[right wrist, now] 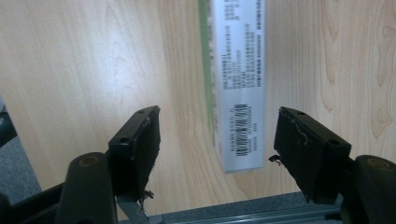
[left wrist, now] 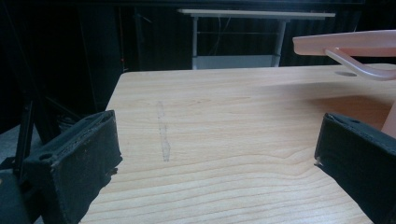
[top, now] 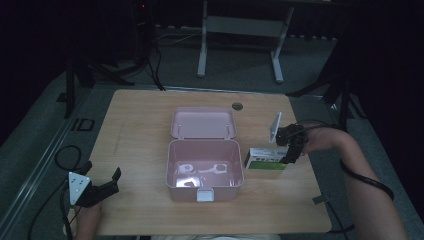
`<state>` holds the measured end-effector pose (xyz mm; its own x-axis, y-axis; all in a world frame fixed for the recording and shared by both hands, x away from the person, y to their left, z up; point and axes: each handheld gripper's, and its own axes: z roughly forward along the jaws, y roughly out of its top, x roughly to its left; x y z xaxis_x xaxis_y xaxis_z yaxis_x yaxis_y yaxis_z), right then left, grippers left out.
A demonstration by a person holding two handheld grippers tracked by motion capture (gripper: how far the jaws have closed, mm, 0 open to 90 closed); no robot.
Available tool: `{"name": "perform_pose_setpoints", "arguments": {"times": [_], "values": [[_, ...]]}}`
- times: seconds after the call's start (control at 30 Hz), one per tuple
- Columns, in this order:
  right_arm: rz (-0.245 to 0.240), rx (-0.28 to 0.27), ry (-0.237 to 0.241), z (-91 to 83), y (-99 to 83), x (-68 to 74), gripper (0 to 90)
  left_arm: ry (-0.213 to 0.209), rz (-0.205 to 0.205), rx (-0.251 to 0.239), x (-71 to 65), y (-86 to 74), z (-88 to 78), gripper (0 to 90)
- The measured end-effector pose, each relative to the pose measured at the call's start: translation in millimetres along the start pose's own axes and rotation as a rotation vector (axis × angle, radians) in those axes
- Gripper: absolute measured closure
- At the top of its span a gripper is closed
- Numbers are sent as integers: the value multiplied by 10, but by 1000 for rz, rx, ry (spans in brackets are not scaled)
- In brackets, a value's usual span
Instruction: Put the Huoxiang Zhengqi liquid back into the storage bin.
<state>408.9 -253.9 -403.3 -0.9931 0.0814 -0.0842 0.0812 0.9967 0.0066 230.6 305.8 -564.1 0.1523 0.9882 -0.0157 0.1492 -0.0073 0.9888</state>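
Note:
An open pink box (top: 172, 172) stands mid-table with its lid (top: 202, 122) folded back; small white items lie inside. Just right of it a green-and-white carton (top: 265, 159) rests on the wood. My right gripper (top: 291, 157) hangs over the carton's right end and points down. In the right gripper view its jaws (right wrist: 217, 135) stand apart on either side of the carton (right wrist: 238, 70), with gaps on both sides and no pad touching. My left gripper (top: 116, 181) sits open at the front left with nothing between its jaws (left wrist: 215, 154). The lid (left wrist: 345, 42) shows at the upper right of the left gripper view.
The wooden table (top: 140, 115) has a cable hole (top: 237, 105) near its far edge. A white desk frame (top: 240, 25) stands on the floor behind. Cables (top: 65, 155) loop on the floor at the left. A faint pencil mark (left wrist: 163, 135) runs across the wood.

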Motion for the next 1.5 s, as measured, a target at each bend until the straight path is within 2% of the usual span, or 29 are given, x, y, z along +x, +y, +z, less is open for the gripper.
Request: {"name": "perform_pose_setpoints", "arguments": {"times": [0.27, 0.73, 0.93, 0.97, 1.2, 1.4, 1.5], "values": [[9, 28, 12, 151, 24, -125, 346, -3, -3, 0, 5, 0, -2, 2], [-25, 78, 27, 452, 50, -191, 443, -4, -2, -1, 5, 0, -1, 2], [-14, 88, 43, 567, 46, -199, 450, -5, -2, -1, 3, 0, -2, 2], [-16, 81, 43, 591, 45, -198, 480, -5, -2, -1, 4, 0, -1, 2], [-28, 89, 36, 717, 67, -184, 516, -5, -1, -1, 3, 0, -1, 2], [-28, 92, 35, 765, 84, -187, 574, -5, -2, -1, 3, 0, -1, 2], [-47, 91, 37, 757, 90, -177, 604, -5, -2, 0, 3, 0, -1, 2]]}}
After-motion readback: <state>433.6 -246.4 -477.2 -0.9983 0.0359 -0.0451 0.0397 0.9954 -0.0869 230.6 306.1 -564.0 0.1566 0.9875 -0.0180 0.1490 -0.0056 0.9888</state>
